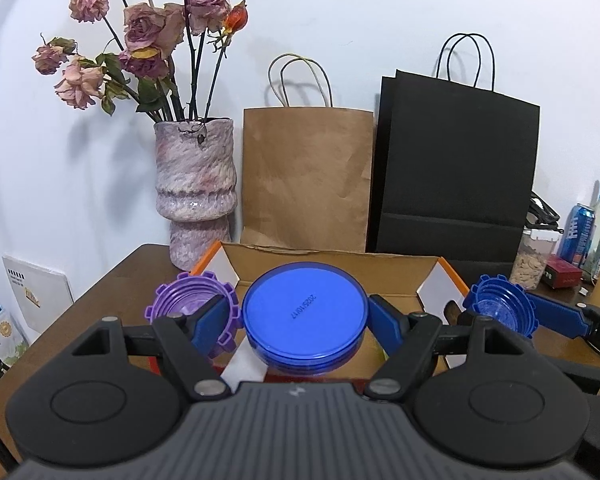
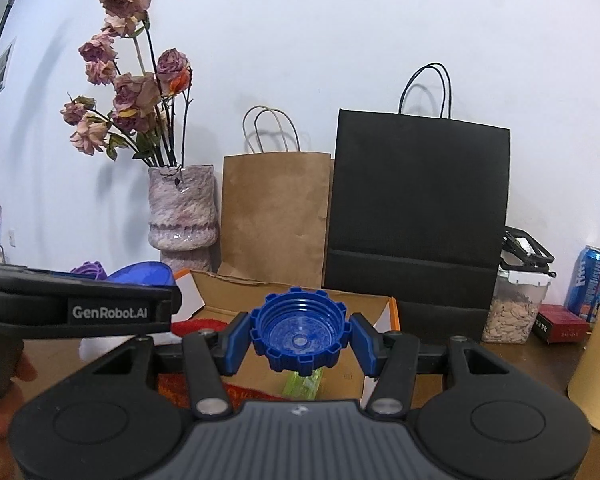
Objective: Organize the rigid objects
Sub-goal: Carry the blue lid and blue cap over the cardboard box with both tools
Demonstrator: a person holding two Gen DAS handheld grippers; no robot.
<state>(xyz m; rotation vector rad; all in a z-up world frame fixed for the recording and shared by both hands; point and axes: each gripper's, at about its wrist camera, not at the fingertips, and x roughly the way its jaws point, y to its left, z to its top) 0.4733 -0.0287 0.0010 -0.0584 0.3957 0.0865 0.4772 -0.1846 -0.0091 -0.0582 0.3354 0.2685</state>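
My left gripper (image 1: 305,316) is shut on a round blue lid (image 1: 305,312), held tilted above an open cardboard box (image 1: 340,264). A purple toothed cap (image 1: 188,304) sits at the left finger; what bears it is hidden. My right gripper (image 2: 300,338) is shut on a blue toothed cap (image 2: 299,334), its hollow side facing the camera, over the same box (image 2: 236,292). That cap also shows in the left wrist view (image 1: 500,306). The left gripper's body (image 2: 76,308) crosses the right wrist view at the left.
A stone-look vase of dried roses (image 1: 196,188), a brown paper bag (image 1: 306,176) and a black paper bag (image 1: 456,168) stand behind the box against the wall. At the right are a plastic jar (image 2: 514,308), a blue can (image 2: 588,280) and a red packet (image 2: 560,322).
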